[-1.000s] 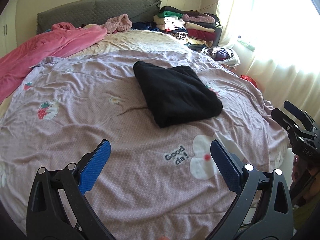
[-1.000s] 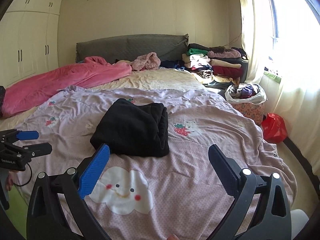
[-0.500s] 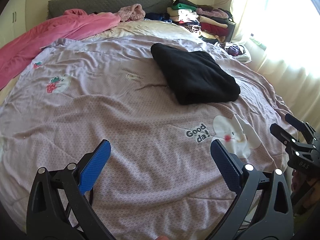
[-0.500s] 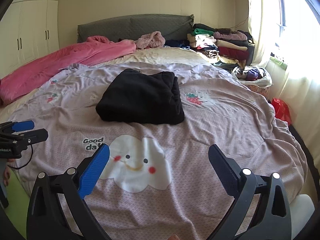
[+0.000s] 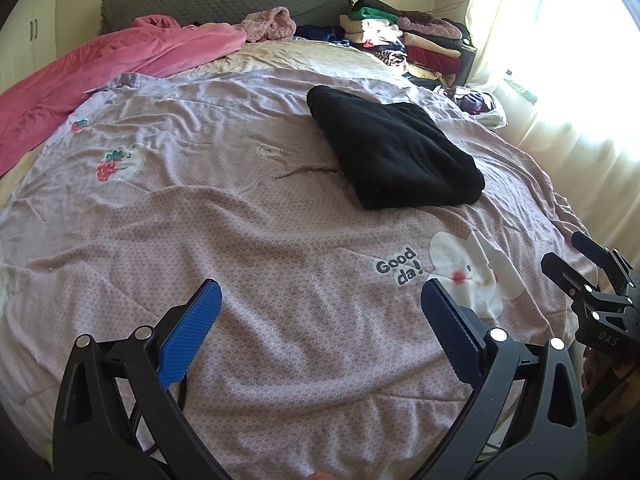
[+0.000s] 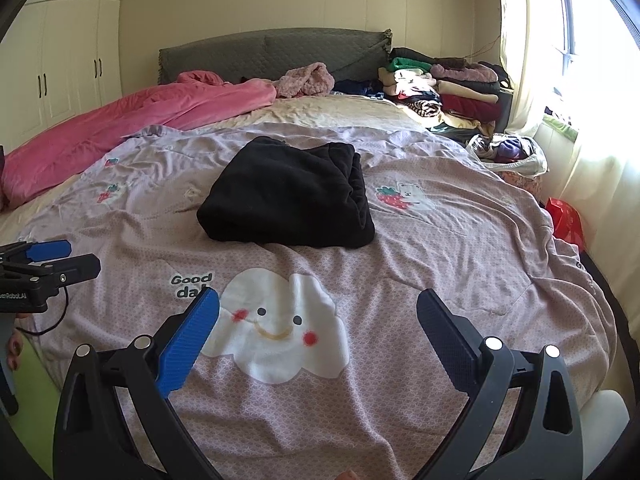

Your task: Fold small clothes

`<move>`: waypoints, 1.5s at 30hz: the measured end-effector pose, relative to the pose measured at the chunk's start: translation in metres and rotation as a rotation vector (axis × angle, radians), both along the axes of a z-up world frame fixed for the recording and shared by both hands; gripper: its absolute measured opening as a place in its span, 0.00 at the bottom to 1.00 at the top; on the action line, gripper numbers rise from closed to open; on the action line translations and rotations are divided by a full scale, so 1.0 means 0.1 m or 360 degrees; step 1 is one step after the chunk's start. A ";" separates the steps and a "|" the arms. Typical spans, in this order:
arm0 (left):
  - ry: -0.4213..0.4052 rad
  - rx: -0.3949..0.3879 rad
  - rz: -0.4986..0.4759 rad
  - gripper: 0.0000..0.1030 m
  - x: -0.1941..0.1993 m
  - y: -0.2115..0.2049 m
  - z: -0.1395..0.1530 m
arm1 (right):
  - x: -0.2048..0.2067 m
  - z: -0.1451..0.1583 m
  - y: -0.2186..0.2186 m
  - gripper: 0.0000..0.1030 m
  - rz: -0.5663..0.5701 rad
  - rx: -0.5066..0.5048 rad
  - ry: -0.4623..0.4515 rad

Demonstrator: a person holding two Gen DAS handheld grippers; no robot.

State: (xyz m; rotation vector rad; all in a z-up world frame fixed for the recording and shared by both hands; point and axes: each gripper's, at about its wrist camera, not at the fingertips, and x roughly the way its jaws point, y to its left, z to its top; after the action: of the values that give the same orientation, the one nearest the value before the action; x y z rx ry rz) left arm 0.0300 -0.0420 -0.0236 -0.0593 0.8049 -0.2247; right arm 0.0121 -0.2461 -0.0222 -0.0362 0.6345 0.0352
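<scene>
From the left wrist, the left gripper (image 5: 320, 312) hangs with fingers spread wide and empty over the lilac cartoon-print quilt (image 5: 248, 248); the folded black fleece garment (image 5: 394, 148) lies ahead, well apart. From the right wrist, the right gripper (image 6: 318, 322) is likewise splayed and empty, the garment (image 6: 288, 196) centred on the quilt (image 6: 460, 248). It looks soft, thick, light and limp; a pinch at its layered edge should hold best.
</scene>
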 end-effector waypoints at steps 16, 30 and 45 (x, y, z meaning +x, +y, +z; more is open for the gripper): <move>0.0003 -0.0003 0.0022 0.91 -0.04 0.02 0.00 | 0.00 0.02 0.04 0.96 0.0014 -0.0003 -0.0004; -0.0003 -0.0003 0.0032 0.91 -0.05 0.03 0.02 | -0.02 0.03 0.04 0.96 0.0018 -0.0013 -0.0005; -0.0004 -0.0013 0.0032 0.91 -0.05 0.04 0.03 | -0.02 0.07 0.10 0.96 0.0032 -0.0022 -0.0017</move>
State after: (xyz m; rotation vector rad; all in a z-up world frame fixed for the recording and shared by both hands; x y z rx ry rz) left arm 0.0245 -0.0378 -0.0201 -0.0746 0.8003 -0.2087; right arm 0.0104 -0.2363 -0.0153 -0.0561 0.6238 0.0502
